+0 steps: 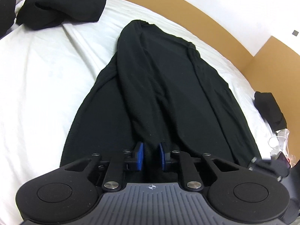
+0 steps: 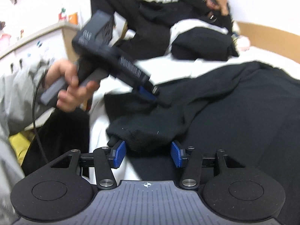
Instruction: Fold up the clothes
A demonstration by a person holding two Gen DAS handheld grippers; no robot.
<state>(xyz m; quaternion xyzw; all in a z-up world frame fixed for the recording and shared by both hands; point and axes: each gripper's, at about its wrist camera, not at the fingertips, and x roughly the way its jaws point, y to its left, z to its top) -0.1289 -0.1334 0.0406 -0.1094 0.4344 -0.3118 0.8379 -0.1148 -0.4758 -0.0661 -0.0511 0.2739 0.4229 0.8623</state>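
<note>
Black garment (image 1: 159, 86) on bed (image 1: 46, 75): left gripper (image 1: 151, 154) pinches its near-edge fold; right gripper (image 2: 148, 154) half-open around bunched hem.

Your two wrist views are brightly, evenly lit, with no hard shadows. The white sheet (image 1: 46, 71) blows out to near-featureless glare, and the black garment (image 1: 159, 71) swallows its folds in darkness, showing only faint texture. You see strong fisheye bending: the brown headboard (image 1: 196, 15) curves, and corners go dark. The left view is sharp but for a smear at its right edge. In the right view, your left hand (image 2: 73, 86) and the background blur.
</note>
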